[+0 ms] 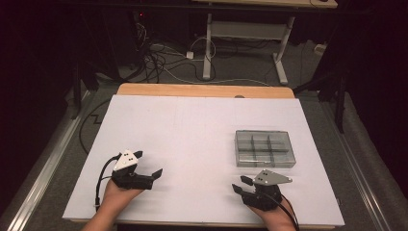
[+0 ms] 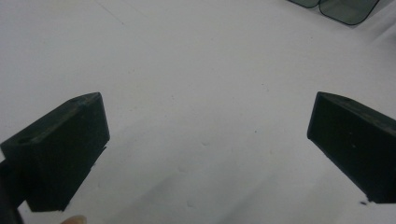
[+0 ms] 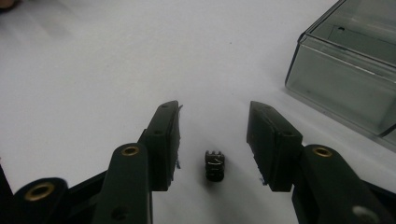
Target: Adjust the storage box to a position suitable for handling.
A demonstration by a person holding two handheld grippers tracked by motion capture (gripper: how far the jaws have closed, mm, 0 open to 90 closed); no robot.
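Right claw [image 3: 212,140] part-open, small black part [image 3: 215,164] lying loose between.

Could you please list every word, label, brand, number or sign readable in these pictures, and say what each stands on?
None: no text can be read anywhere.
The small black part between the right gripper's open jaws has pale marks on top, too small to read.
The clear compartment box bears no label that shows.
The left gripper and the white table carry no lettering.

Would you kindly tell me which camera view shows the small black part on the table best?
The right gripper view: the small black part lies close up between the right claw's open jaws, untouched. The other views don't let me make it out.
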